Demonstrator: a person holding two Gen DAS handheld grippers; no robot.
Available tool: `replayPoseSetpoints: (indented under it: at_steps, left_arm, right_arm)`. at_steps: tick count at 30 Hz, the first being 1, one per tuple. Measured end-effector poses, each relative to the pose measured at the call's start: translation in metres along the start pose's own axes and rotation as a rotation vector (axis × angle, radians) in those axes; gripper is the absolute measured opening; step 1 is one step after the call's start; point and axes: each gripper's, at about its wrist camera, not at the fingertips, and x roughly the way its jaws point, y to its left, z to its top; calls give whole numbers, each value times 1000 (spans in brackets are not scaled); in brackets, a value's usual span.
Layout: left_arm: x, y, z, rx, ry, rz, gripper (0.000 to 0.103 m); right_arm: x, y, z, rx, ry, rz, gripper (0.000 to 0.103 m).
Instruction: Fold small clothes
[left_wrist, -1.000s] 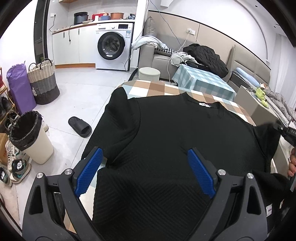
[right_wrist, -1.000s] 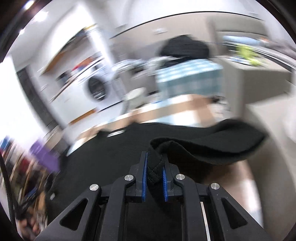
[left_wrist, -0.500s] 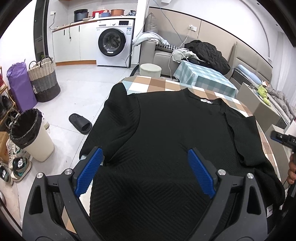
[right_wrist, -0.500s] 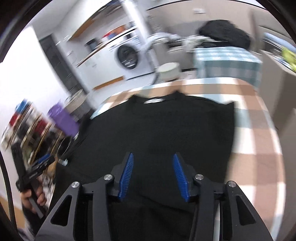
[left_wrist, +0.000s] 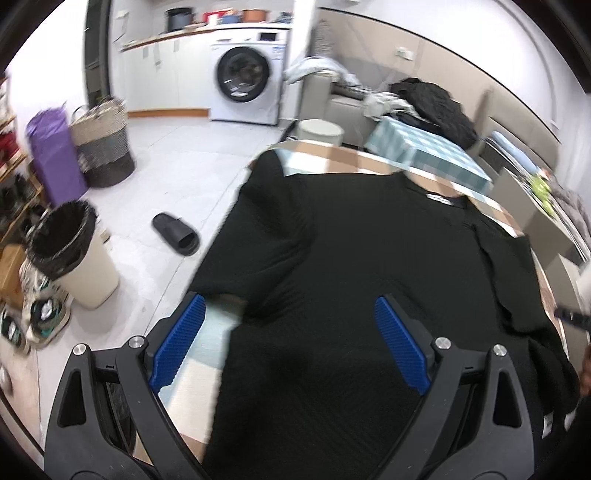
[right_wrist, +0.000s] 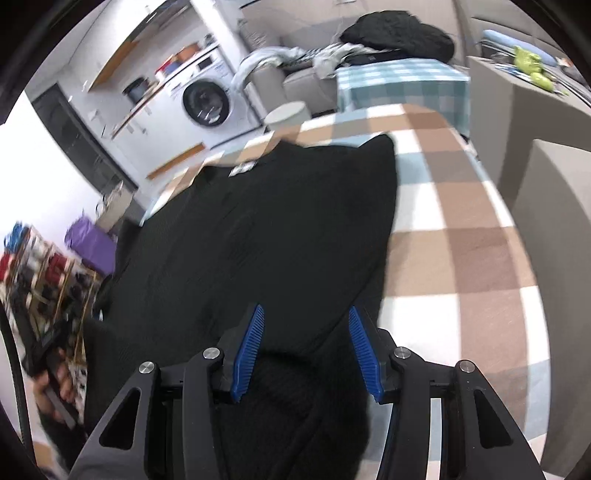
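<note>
**Desk:** What sits at the left of the frame?

**Photographer:** In the left wrist view, a bin lined with a black bag (left_wrist: 70, 254), a purple bag (left_wrist: 55, 155) and a woven basket (left_wrist: 103, 147) stand on the tiled floor, with a black slipper (left_wrist: 175, 234) lying nearer the bench (left_wrist: 325, 158). A washing machine (left_wrist: 245, 88) stands at the back wall.

**Desk:** And the garment?

**Photographer:** A black top (left_wrist: 351, 277) lies spread flat on the checked bench cloth, collar label at the far end. Its left sleeve hangs toward the bench's edge; the right sleeve appears folded in over the body.

**Desk:** The tongs?

**Photographer:** The left tongs (left_wrist: 291, 339) are spread wide above the near hem, blue pads clear of the cloth, gripping nothing. The right tongs (right_wrist: 306, 350) are parted too, about halfway; dark fabric bunches beneath and between them, but the pads do not press it.

**Desk:** Anything at the right?

**Photographer:** In the right wrist view, bare checked cloth (right_wrist: 461, 240) runs beside the top's right edge; a dark jacket (right_wrist: 399, 33) is heaped beyond.
</note>
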Motion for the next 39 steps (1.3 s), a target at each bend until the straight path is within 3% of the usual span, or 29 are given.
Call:
replayPoseSetpoints:
  at_steps: [3,9,14,22,29,35,39]
  left_arm:
    - [14,33,1,-101,30,42,92]
    - [47,98,6,-308,83,33,88]
    - [78,150,4,-518,172,-54,73]
    - [123,201,-14,-737,279,-255,70]
    - [166,208,-14,-806,334,-311,69]
    - [183,200,-8,-831,324,-301,53]
    - [182,195,-7,-822,305,-284,49]
  right_arm:
    - [5,4,-6,-16,24,-35,49]
    - [-1,0,-14,36,11,-46,49]
    - [-6,-5,-19,76,4,-52,49]
    - [-6,-16,-29,129,20,-66,49]
    - [-5,-11,-29,135,21,-62,50]
    - [-8,-14,-30,161,7,-70,50]
    - [-8,-15,-30,164,6,-71,50]
